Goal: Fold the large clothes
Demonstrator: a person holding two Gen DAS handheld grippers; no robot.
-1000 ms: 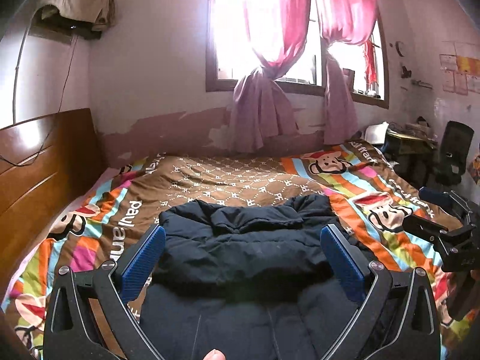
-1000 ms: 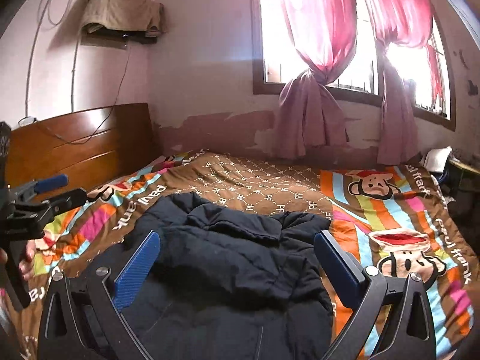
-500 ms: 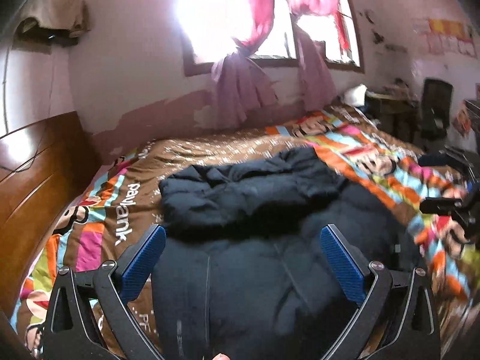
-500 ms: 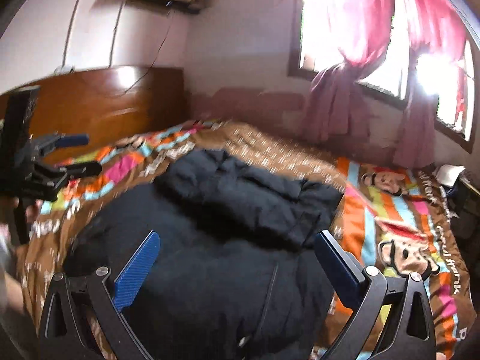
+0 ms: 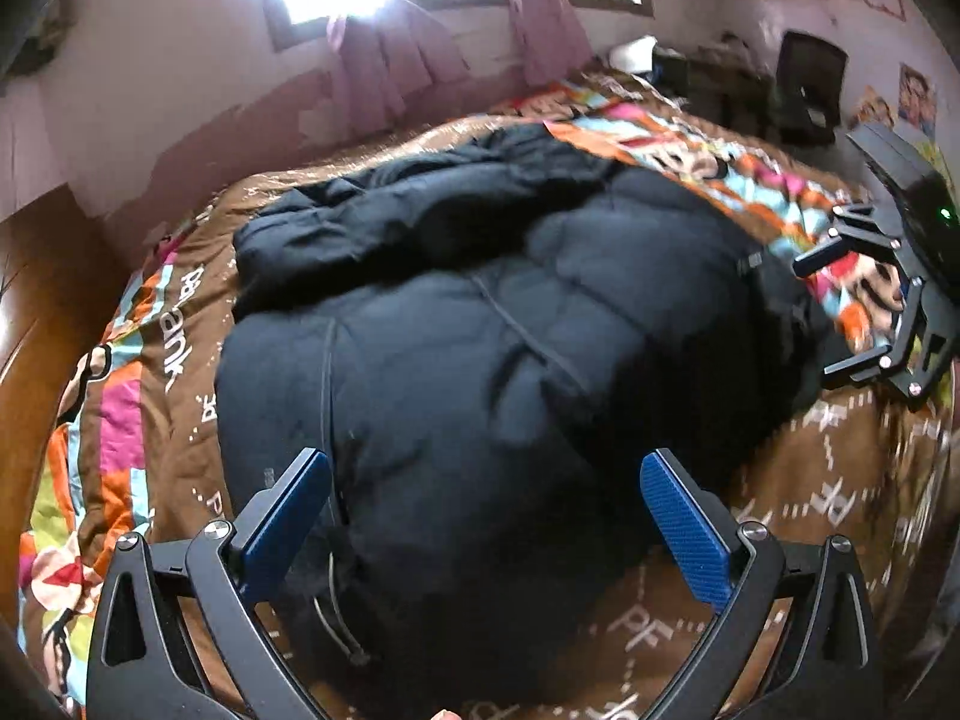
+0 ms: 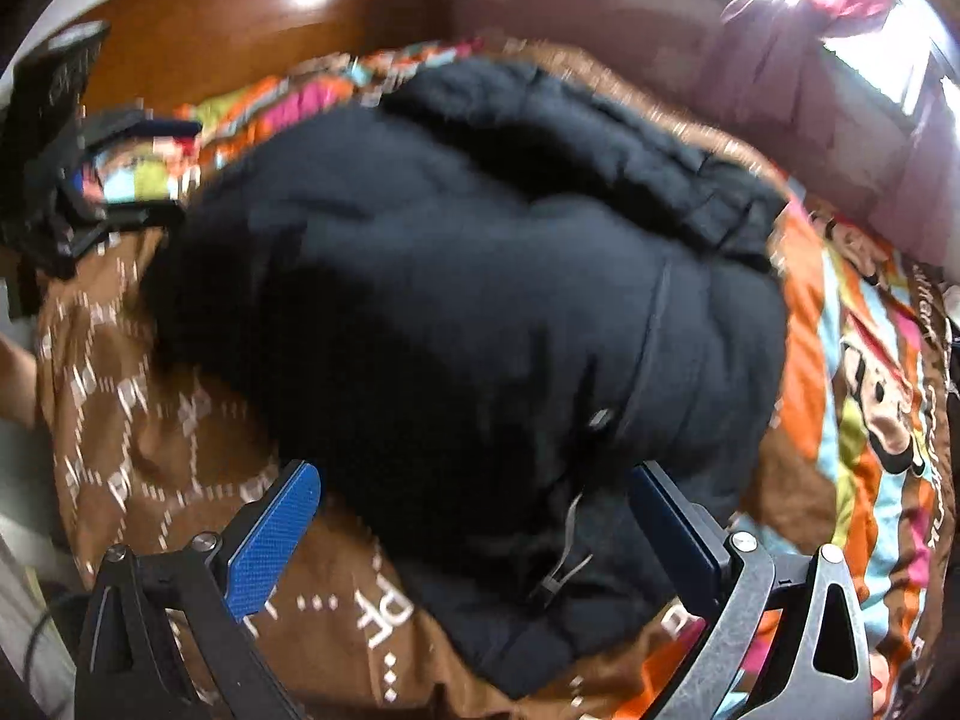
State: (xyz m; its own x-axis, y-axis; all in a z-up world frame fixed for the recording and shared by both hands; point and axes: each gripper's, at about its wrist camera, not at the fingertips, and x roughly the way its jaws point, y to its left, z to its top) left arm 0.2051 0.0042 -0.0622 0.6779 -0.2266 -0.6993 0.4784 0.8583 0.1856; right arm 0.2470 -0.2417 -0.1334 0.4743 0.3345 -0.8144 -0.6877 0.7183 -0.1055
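A big dark navy puffer jacket [image 5: 480, 324] lies spread on the bed, its hood end bunched toward the window. It also fills the right wrist view [image 6: 480, 300], with a zipper pull near its near hem. My left gripper [image 5: 486, 516] is open and empty, hovering over the jacket's near hem. My right gripper [image 6: 474, 516] is open and empty above the jacket's near corner. The right gripper also shows in the left wrist view [image 5: 870, 312] beside the jacket's right edge. The left gripper shows in the right wrist view [image 6: 120, 180] at the jacket's left edge.
A brown and striped cartoon bedspread [image 5: 150, 420] covers the bed. A wooden headboard [image 6: 240, 18] stands at the left. Pink curtains [image 5: 390, 72] hang at the window on the far wall. A black chair [image 5: 810, 90] and a cluttered desk stand at the far right.
Both grippers have tilted downward and come closer over the jacket. The view shifted from the room and window to the jacket's near hem. Both stay open.
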